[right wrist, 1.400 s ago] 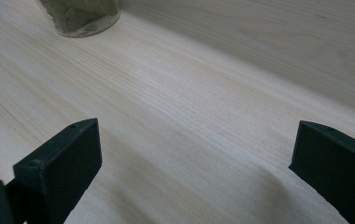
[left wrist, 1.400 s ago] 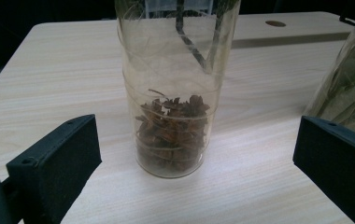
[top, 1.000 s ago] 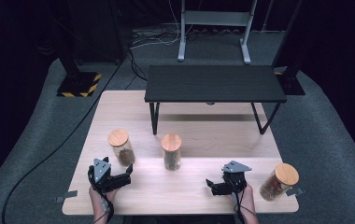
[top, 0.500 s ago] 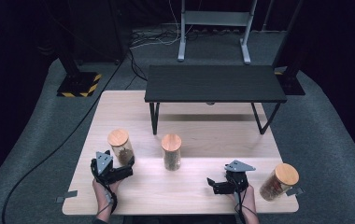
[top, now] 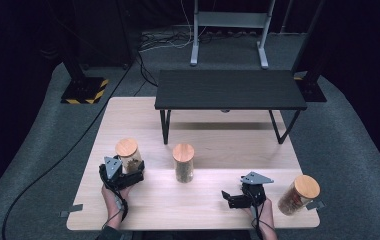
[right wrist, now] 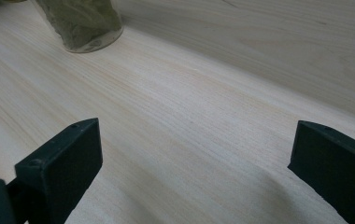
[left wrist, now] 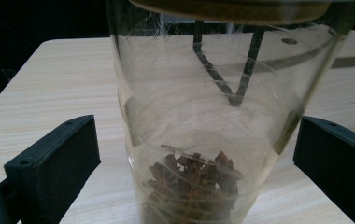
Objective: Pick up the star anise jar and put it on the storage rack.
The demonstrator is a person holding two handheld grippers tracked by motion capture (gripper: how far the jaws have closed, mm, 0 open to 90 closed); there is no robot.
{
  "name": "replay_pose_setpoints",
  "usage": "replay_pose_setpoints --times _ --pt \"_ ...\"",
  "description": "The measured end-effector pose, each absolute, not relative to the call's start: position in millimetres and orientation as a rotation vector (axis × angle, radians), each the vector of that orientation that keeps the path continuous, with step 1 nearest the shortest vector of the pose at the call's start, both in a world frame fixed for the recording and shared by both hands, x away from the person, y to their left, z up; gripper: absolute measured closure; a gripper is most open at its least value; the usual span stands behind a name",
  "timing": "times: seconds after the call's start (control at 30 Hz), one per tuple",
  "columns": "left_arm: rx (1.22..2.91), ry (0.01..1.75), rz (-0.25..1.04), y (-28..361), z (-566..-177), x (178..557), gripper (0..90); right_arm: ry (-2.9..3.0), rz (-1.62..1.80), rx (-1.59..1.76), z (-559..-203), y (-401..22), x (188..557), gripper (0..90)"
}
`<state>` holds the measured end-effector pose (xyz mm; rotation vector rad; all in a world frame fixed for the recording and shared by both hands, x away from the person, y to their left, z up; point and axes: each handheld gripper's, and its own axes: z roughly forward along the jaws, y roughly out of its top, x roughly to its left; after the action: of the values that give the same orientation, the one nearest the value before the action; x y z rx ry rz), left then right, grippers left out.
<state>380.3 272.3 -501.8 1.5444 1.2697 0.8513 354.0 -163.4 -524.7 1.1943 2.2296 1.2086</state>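
Having advanced since a second ago, left gripper (top: 128,172) now straddling the jar (top: 128,156) near the table's (top: 203,210) left edge; right gripper (top: 235,199) idling open. Showing gaping fingers (left wrist: 54,163) flanking, not touching, smooth fragile glass; gripping mid-body advisable. Showing spread fingers (right wrist: 63,163) holding nothing.

Three clear glass jars with round wooden lids stand on the pale wooden tabletop (top: 213,135): one at the left (top: 128,156), one in the middle (top: 183,163), one at the right (top: 298,194). One low black bench (top: 229,90) stands at the back. Two handheld grippers, left (top: 129,170) and right (top: 231,198).
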Motion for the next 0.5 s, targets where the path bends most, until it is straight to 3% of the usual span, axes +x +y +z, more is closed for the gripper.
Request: replay_pose_setpoints --times 0.5 --pt "1.549 1.279 0.860 270.5 -507.3 387.2 0.0 2.224 1.209 1.191 -524.5 -163.5 353.3 1.4"
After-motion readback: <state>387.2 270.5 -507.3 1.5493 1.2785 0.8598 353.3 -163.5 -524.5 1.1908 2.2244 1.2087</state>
